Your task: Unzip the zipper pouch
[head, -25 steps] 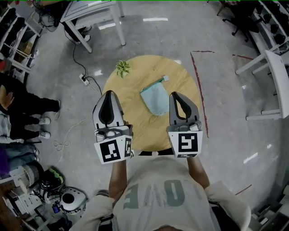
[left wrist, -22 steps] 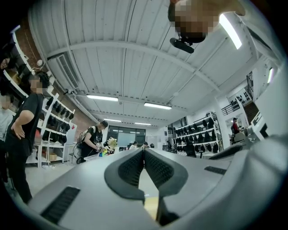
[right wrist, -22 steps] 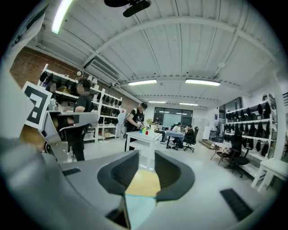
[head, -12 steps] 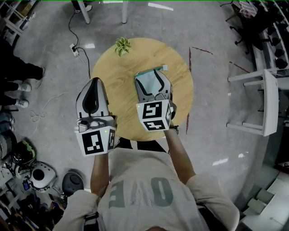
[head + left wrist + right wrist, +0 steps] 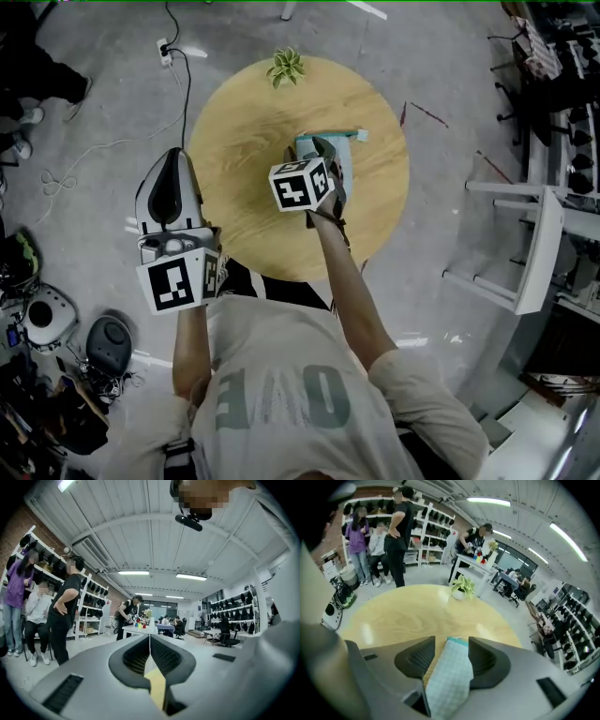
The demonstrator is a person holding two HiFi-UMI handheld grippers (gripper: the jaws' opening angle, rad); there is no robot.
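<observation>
On the round table [image 5: 244, 122], the right gripper [image 5: 451, 643], jaws apart but just closing, straddles the zipper pouch [image 5: 447, 681]; it should clamp squarely. The left gripper [image 5: 150, 644] is closed, empty.

Pale T-shirt [image 5: 281, 398] with grey-green lettering, grey left hand-held gripper [image 5: 172, 157], matching right hand-held gripper [image 5: 323, 145], black-and-white marker cubes [image 5: 176, 286]

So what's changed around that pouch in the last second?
The right gripper came down over the teal zipper pouch; its jaws opened wide, have just been closing slightly, and now straddle it without gripping. The left gripper stays shut; pouch and potted plant lie as before.
</observation>
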